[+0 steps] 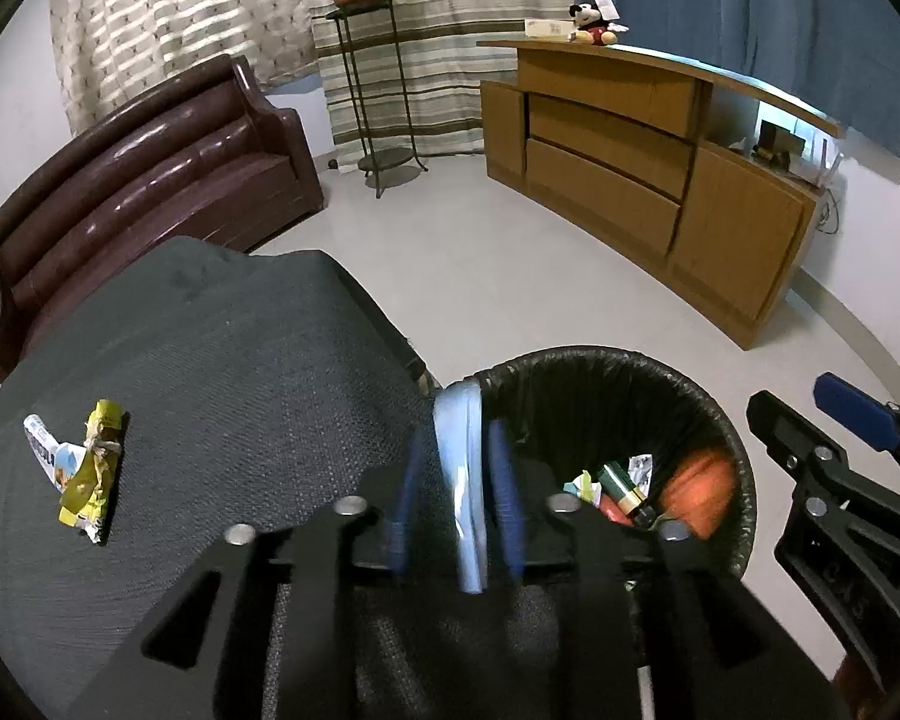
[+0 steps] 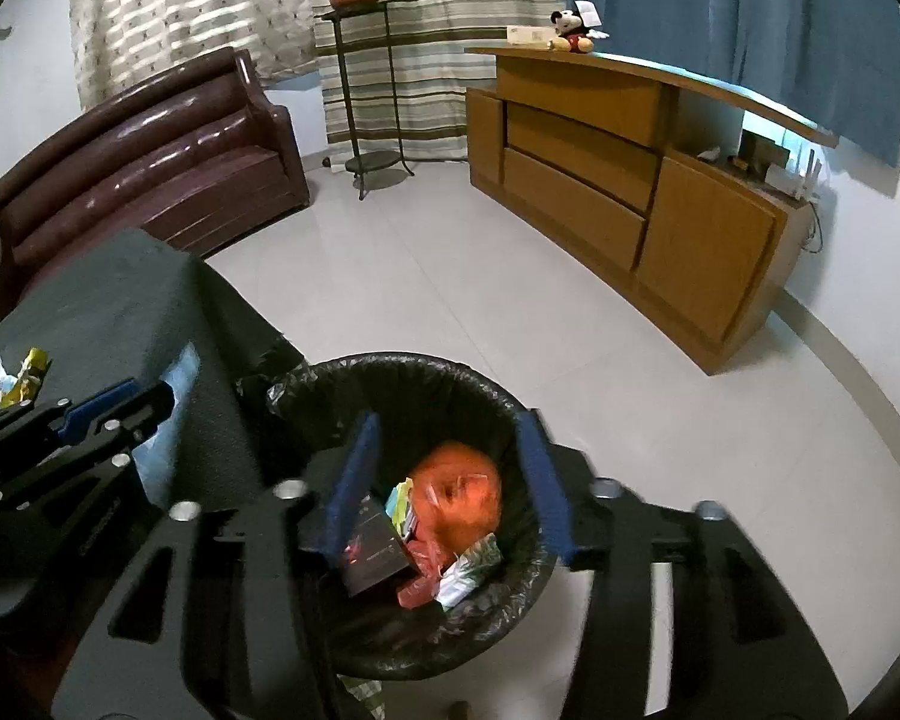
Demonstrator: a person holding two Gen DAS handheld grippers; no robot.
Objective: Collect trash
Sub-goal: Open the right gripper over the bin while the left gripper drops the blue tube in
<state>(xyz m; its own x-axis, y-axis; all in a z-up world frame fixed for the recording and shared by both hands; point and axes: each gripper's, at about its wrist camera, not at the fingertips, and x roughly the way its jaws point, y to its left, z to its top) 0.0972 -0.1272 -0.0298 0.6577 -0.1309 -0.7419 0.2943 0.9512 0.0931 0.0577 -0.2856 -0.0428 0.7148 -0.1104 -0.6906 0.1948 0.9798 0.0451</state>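
Two grippers: both are working at the bin, and neither is gripping anything.
Left gripper (image 1: 455, 462): its jaws are standing narrowly apart, with slack showing beside the pads, so I am judging it to be no longer clamping.
Between its pads: a light-blue flat piece (image 1: 463, 516) is standing edge-on, its long axis running along the fingers and away from the camera.
Far end of piece: it is reaching the bin rim (image 1: 744, 480) where the rim meets the table edge; whether it is resting on the liner I cannot tell.
Key relation: the bin's mouth is lying to the right of this gripper, so the piece is sitting over the rim, not clearly over the hollow; a nudge rightward is looking necessary for it to fall inside.
Right gripper (image 2: 450, 480): it is hanging wide and empty directly over the bin, above the orange bag (image 2: 462, 492) and other scraps.
Table (image 1: 240, 360): a crumpled yellow wrapper (image 1: 90, 468) is lying well to the left, its long axis running roughly away from the camera.
Nearer hand: the left one is lying closer to that wrapper.
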